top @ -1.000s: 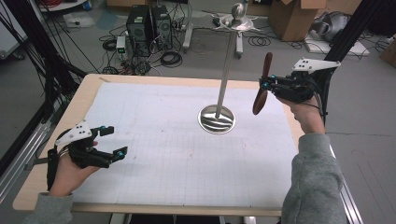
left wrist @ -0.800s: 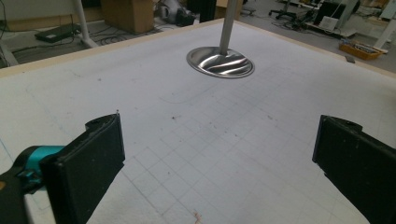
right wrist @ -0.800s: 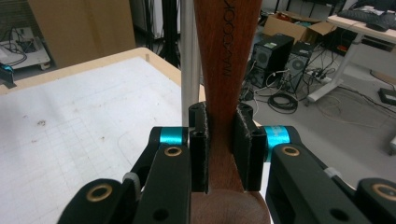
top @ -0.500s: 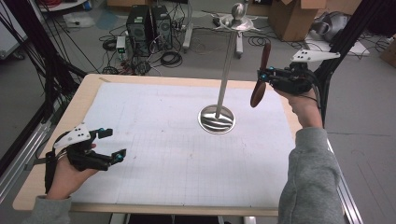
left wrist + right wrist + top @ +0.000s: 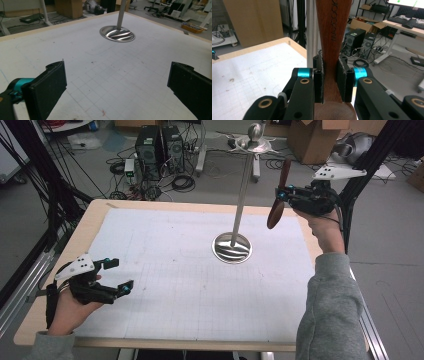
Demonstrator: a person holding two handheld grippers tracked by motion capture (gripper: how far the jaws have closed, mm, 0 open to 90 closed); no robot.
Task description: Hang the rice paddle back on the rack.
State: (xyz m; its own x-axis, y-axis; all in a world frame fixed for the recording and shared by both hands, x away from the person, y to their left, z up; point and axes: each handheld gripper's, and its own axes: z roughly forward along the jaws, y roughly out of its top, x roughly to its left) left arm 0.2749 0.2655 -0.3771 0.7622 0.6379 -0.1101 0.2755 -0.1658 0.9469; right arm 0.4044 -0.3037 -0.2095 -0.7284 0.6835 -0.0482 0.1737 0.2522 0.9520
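Spoon (image 5: 278, 195) of dark wood sits pinched in your right tool (image 5: 285, 196), raised above the counter's (image 5: 95, 220) far right corner, well off the surface. In the right gripper view the two pads (image 5: 319, 80) press on the handle's flat sides, and the spoon (image 5: 332, 37) rises past them with lettering burnt into the wood. It hangs nearly upright, bowl end down, tilted a little. Just beside it, toward the middle of the counter, stands the steel stand (image 5: 243, 185), its pole rising from a round base (image 5: 232, 247) on the white gridded mat (image 5: 190, 285). Your left tool (image 5: 119, 275) rests low over the near left part of the mat, jaws spread wide with nothing between them.
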